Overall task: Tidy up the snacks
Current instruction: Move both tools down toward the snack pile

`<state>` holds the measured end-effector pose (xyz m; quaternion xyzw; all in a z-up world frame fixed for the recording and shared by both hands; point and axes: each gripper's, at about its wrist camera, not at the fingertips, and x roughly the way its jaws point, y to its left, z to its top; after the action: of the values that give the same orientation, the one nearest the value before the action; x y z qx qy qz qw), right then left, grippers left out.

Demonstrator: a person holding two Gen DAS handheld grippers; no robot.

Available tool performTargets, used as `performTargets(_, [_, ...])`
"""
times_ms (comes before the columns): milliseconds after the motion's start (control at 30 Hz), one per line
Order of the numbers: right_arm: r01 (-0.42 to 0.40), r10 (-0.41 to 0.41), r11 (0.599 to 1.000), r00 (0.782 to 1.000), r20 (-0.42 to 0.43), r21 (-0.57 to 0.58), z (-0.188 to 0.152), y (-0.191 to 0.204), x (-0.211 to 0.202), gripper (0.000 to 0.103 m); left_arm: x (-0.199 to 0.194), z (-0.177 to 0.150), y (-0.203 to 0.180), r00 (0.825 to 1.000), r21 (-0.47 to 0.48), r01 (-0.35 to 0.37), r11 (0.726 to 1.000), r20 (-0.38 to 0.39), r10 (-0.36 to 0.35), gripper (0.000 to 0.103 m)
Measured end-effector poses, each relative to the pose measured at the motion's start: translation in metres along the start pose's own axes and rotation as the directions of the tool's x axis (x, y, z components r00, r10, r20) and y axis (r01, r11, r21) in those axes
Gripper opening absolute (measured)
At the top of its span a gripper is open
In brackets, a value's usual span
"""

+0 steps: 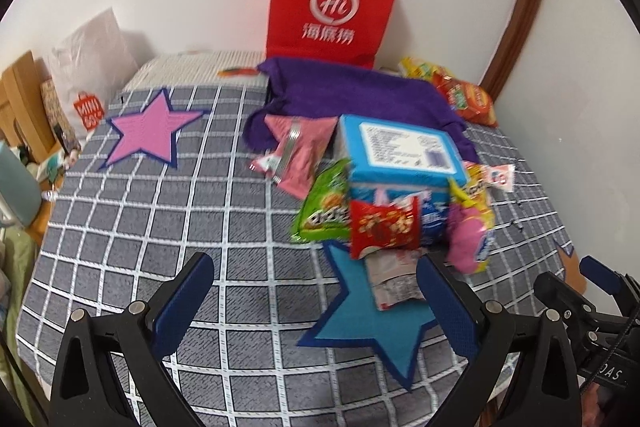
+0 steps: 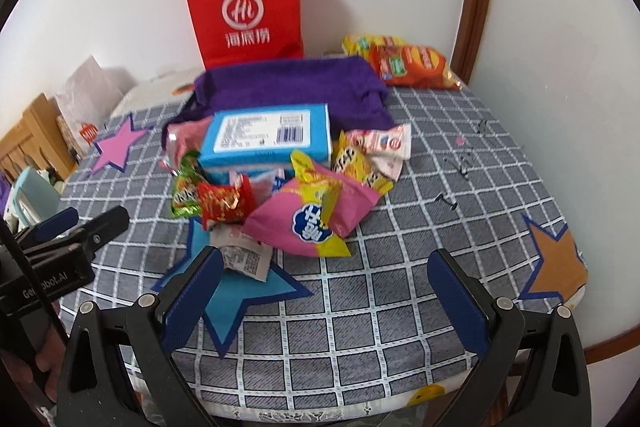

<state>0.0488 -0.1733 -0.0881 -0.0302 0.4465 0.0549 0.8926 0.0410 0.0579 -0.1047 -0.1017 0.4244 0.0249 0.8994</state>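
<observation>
A pile of snacks lies mid-table: a blue box [image 1: 400,155] [image 2: 268,137], a small red packet [image 1: 384,227] [image 2: 224,205], a green packet [image 1: 324,207] [image 2: 186,193], a pink-and-yellow bag [image 2: 316,215] [image 1: 468,231], a flat pink packet [image 1: 298,151], and a white packet [image 1: 394,279] [image 2: 240,253]. Orange and yellow bags [image 2: 412,63] [image 1: 464,95] lie at the far right. A purple cloth bag [image 2: 288,87] [image 1: 352,95] lies behind the pile. My left gripper [image 1: 316,291] is open and empty, just short of the pile. My right gripper [image 2: 326,279] is open and empty, in front of the pink-and-yellow bag.
A red paper bag [image 1: 332,3] [image 2: 244,11] stands upright against the back wall. The table has a grey checked cloth with stars [image 1: 140,223] [image 2: 420,227]. A white plastic bag [image 1: 92,67] and a wooden chair [image 2: 24,143] stand at the left. Small black clips [image 2: 460,163] lie at the right.
</observation>
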Motion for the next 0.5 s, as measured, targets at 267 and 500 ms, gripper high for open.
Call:
performTargets(267, [0.006,-0.007,1.000,0.996,-0.093,-0.007,-0.002,0.010,0.048,0.101,0.035,-0.006,0.029,0.998,-0.051,-0.019,0.999,-0.067,0.015,0.101])
performTargets(500, [-0.033,0.034,0.998,0.999,-0.016,0.045,0.010,0.008,0.050,0.101,0.052,-0.005,0.042,0.996,-0.072,-0.010,0.997,-0.084,0.004,0.100])
